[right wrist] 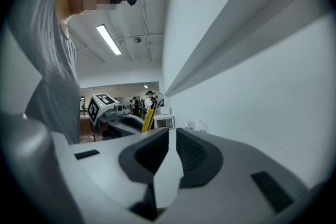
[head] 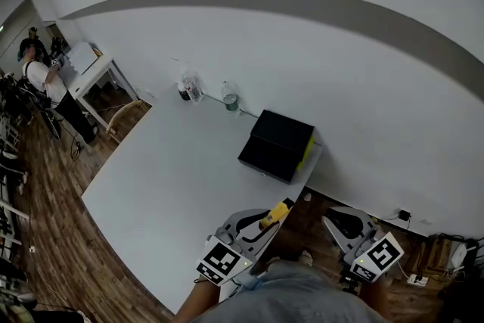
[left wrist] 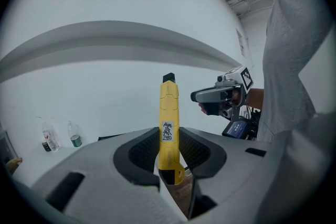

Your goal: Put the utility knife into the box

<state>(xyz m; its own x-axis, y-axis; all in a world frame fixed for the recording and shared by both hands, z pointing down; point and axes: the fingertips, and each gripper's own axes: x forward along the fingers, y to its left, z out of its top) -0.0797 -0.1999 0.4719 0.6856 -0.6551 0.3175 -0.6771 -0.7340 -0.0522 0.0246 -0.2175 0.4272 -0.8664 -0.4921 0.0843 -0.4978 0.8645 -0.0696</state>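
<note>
A yellow utility knife (head: 275, 214) juts forward from my left gripper (head: 261, 227), which hangs over the white table's (head: 174, 178) near corner. In the left gripper view the knife (left wrist: 168, 123) stands upright between the dark pads, and the left gripper (left wrist: 169, 149) is shut on its handle. The black box (head: 276, 144) lies closed on the table ahead, a yellow strip showing at its right side. My right gripper (head: 344, 227) hovers off the table's right edge above the floor. Seen in its own view, the right gripper (right wrist: 169, 139) is shut with nothing in it.
Two plastic bottles (head: 192, 87) (head: 230, 98) stand by the wall at the table's far edge. A person (head: 45, 79) stands by a white desk (head: 87, 64) at far left. Wooden floor (head: 68, 238) surrounds the table. Cables and a socket (head: 404, 215) lie by the wall.
</note>
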